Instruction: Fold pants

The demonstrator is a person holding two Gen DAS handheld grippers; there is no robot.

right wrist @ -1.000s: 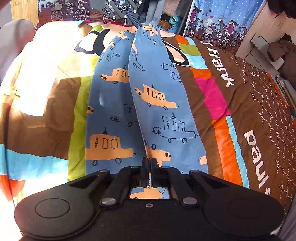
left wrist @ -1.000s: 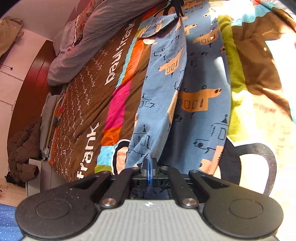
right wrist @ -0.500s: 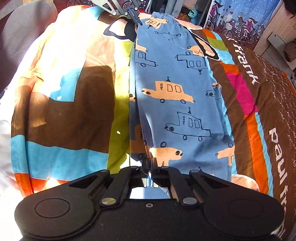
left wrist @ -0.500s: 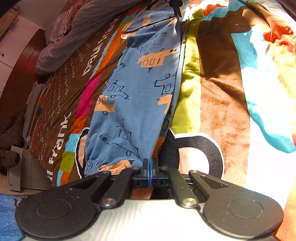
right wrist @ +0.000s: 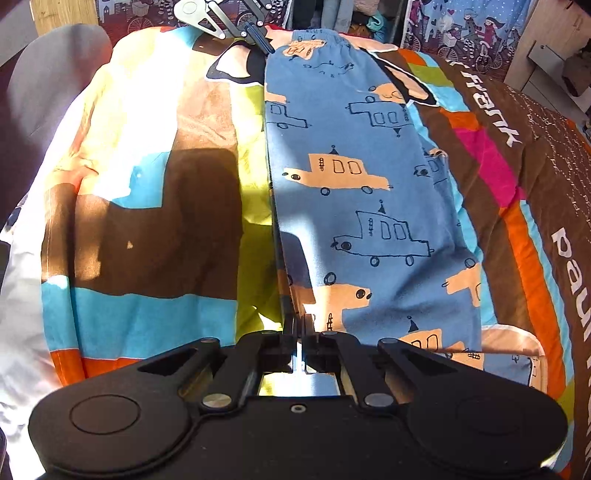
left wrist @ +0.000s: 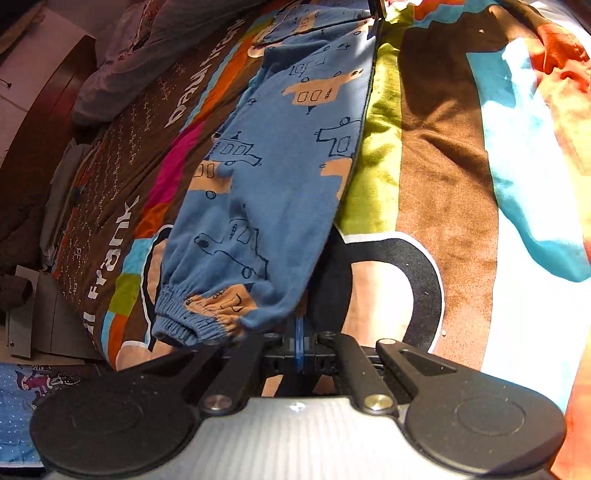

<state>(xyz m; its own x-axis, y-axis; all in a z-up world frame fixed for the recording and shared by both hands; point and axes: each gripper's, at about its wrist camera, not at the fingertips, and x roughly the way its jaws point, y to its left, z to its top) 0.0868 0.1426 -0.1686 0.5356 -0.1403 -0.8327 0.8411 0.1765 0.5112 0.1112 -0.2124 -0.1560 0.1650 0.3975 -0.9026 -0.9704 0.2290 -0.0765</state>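
Right wrist view: patterned bedspread (right wrist: pixel 147 221) under blue car-print pants (right wrist: pixel 351 184), legs stacked lengthwise. Right gripper (right wrist: pixel 299 325) pinched on waist-end edge; left gripper (left wrist: pixel 299 328) pinched on cuff-end edge. Judgement: lengthwise fold nearly laid; next, lower, release, then cross-fold.

Pants (left wrist: pixel 280 177): lie lengthwise on the bedspread (left wrist: pixel 447 206), one leg stacked on the other, stretched between the two grippers.
Cuff end (left wrist: pixel 192 317): nearest the left gripper (left wrist: pixel 300 334), whose jaws are closed on the fold edge beside the cuff.
Waist end (right wrist: pixel 436 343): nearest the right gripper (right wrist: pixel 298 332), jaws closed on the same edge.
Left gripper, from the right wrist (right wrist: pixel 258 35): at the far end of the pants.
Pillow (left wrist: pixel 155 62): at the head of the bed, to the left in the left wrist view.
Cabinet (right wrist: pixel 554 48): beyond the bed, far right in the right wrist view.
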